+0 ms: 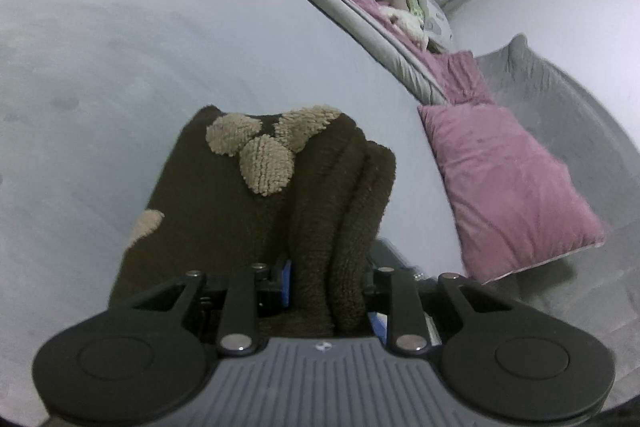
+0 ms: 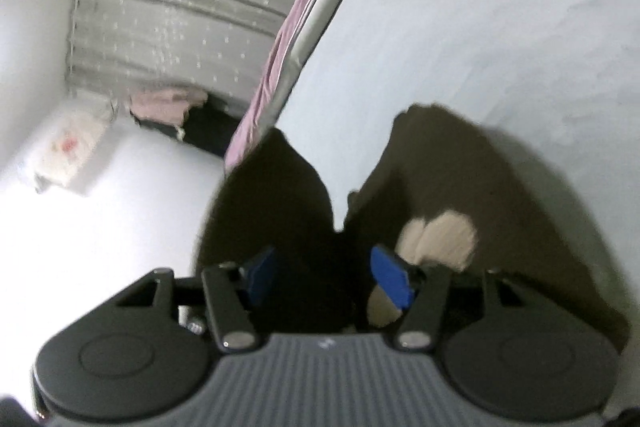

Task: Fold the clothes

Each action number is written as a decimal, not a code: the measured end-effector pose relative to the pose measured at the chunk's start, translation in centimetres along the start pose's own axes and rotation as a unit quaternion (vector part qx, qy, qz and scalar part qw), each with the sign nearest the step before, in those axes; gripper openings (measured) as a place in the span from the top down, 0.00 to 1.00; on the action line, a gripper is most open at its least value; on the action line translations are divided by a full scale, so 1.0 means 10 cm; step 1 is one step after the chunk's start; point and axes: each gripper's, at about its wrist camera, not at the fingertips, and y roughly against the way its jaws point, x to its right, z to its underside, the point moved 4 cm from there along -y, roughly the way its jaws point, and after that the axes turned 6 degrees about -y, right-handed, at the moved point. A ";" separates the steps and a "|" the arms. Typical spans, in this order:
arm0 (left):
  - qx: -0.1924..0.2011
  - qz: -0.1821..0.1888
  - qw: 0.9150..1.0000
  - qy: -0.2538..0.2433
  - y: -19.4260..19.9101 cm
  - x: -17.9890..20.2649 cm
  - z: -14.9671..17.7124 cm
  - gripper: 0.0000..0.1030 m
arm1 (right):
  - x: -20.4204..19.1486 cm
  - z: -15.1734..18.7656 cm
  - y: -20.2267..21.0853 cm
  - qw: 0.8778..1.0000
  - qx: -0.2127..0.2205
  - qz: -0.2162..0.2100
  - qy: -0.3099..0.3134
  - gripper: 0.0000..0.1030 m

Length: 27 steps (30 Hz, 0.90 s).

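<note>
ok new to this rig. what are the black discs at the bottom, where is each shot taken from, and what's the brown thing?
There is no robot arm here: a person carries a handheld two-finger gripper in each hand, and each gripper has a fisheye camera looking forward along its fingers. The black discs and grey ribbed plate at the bottom of each picture are the gripper's own body.

The left wrist view shows the left gripper closed on bunched folds of a brown fleece garment with beige patches, which lies on a pale bed sheet. A pink pillow lies to the right.

The right wrist view is blurred and tilted. The right gripper has its blue pads apart; the same dark garment lies between and beyond them, but the pads do not seem to press on it.
</note>
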 end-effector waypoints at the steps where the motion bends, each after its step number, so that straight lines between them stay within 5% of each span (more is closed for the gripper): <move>1: -0.001 -0.007 1.000 -0.010 -0.05 0.03 0.03 0.75 | 0.03 -0.04 0.01 1.000 0.002 -0.004 -0.007 0.42; 6: -0.008 -0.035 0.998 -0.058 -0.24 0.18 0.19 0.73 | 0.18 -0.24 -0.01 0.999 0.004 -0.021 -0.038 0.33; 14: -0.016 -0.062 0.987 -0.145 -0.37 0.39 0.32 0.59 | 0.37 -0.46 -0.26 0.997 -0.017 -0.027 -0.065 0.33; 18: -0.034 0.010 0.990 -0.140 -0.27 0.23 0.36 0.44 | 0.39 -0.45 -0.35 0.997 -0.027 -0.029 -0.073 0.32; 22: -0.048 0.109 0.990 -0.078 -0.21 -0.09 0.32 0.41 | 0.41 -0.45 -0.41 0.996 -0.033 -0.025 -0.078 0.32; 27: -0.068 0.197 0.978 -0.030 -0.10 -0.36 0.23 0.41 | 0.35 -0.42 -0.47 0.997 -0.035 -0.013 -0.063 0.32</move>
